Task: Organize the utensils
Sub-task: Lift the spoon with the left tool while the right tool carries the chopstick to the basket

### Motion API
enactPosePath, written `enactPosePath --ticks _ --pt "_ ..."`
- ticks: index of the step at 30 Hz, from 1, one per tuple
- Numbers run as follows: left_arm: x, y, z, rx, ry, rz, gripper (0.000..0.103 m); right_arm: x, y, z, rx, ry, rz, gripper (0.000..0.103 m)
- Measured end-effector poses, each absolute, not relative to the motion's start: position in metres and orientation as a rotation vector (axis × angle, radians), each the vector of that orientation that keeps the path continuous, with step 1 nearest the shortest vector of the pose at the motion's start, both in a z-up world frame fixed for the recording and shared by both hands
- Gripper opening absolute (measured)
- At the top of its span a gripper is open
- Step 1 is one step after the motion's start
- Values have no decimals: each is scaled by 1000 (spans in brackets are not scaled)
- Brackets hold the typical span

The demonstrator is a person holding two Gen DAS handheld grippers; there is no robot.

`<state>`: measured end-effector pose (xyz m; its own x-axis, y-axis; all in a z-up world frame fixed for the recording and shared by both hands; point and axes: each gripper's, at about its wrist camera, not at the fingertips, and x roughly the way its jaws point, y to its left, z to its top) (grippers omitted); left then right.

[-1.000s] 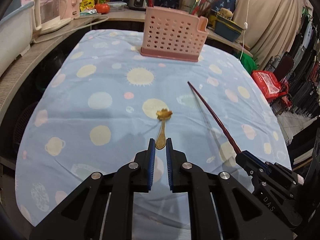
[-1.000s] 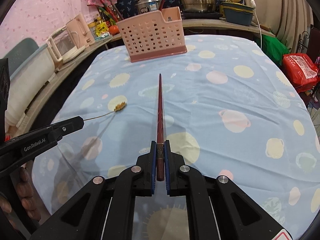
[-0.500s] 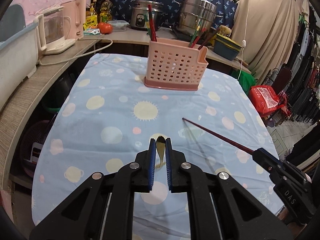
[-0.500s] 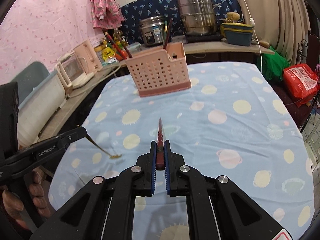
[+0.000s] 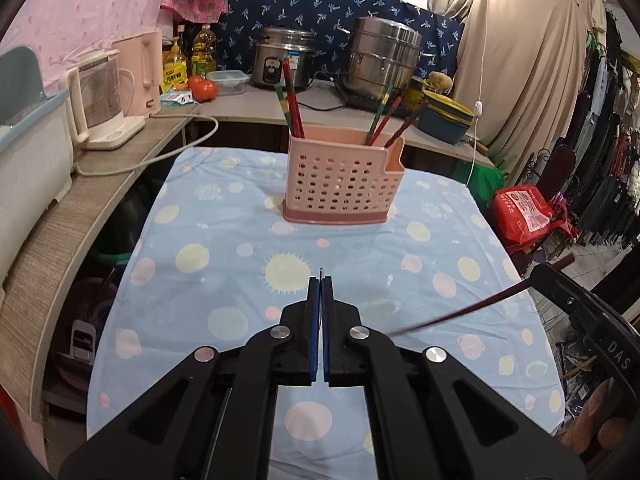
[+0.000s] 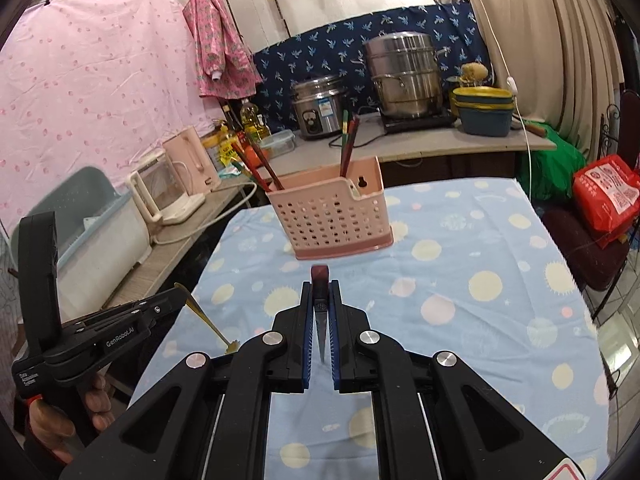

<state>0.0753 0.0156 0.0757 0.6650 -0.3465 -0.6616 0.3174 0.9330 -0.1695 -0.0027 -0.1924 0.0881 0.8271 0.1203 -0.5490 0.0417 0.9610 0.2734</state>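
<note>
- we have lifted both utensils off the counter (image 5: pixel 224 280) since a second ago.
- left tongs (image 5: pixel 320 280) pinch the gold spoon (image 6: pixel 208 322); right tongs (image 6: pixel 320 284) clamp the dark red chopstick (image 5: pixel 460 314).
- next, we judge, the pink caddy (image 6: pixel 332 216) well ahead.

Rear counter: rice cooker (image 5: pixel 285 58), steel steamer pot (image 5: pixel 386 62), tomato (image 5: pixel 203 88), oil bottle (image 5: pixel 201 51). Left shelf: glass kettle (image 5: pixel 100 106). Right of the desk: red bag (image 5: pixel 524 212).

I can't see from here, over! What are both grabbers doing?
Left gripper shut on gold spoon. Right gripper shut on dark chopstick. Both lifted, pink basket ahead, nothing between.
</note>
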Motion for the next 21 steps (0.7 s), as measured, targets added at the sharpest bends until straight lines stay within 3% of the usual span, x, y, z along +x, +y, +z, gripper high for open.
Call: enactPosePath --ticks 21 --pt "176 -11 193 -89 570 -442 1 113 -238 197 375 362 64 7"
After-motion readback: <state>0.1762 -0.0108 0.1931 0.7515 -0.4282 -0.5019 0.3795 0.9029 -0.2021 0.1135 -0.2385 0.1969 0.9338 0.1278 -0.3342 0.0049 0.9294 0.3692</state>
